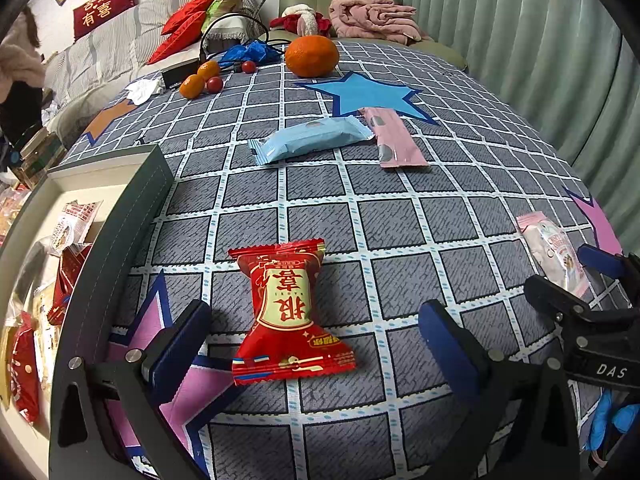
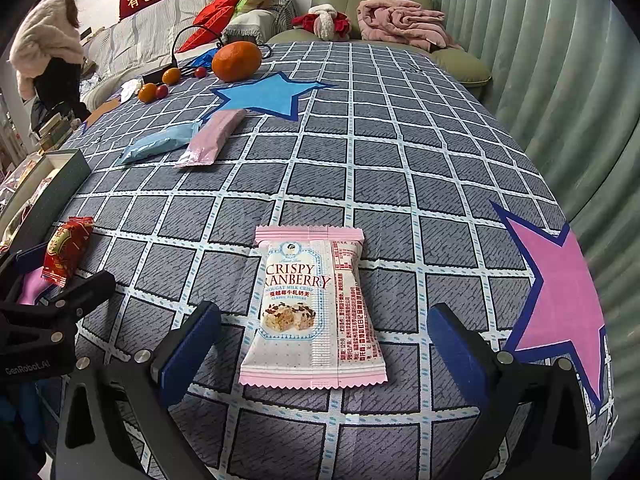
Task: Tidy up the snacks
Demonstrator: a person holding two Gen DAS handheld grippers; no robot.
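— What did you have in front of you just then?

— Two snacks on the table, one lined up with each tool. My left hand-held gripper stood wide open with the red packet lying flat between its fingers, touching neither pad. My right hand-held gripper was spread wide too, around the pink cranberry nougat packet, also clear of both pads.

— And relative to the tray?

— The dark tray sat just left of the red packet, already holding several wrapped snacks. The cranberry packet lay well to the right of the tray, beyond the red one. A blue packet and a pink dotted packet lay farther out from the tray, their ends touching.

— How did you expect them to handle?

— Light, I judged. Glossy film pillows, so slippery, with air inside that gives under a squeeze. The nougat crisp looked brittle on its label, so I reckoned a hard pinch might crack it.

— Where would you have taken hold?

— Across the puffed middle, pads on the long side edges, gently. The crimped ends looked too thin and floppy to grip well while lying flat on the cloth.
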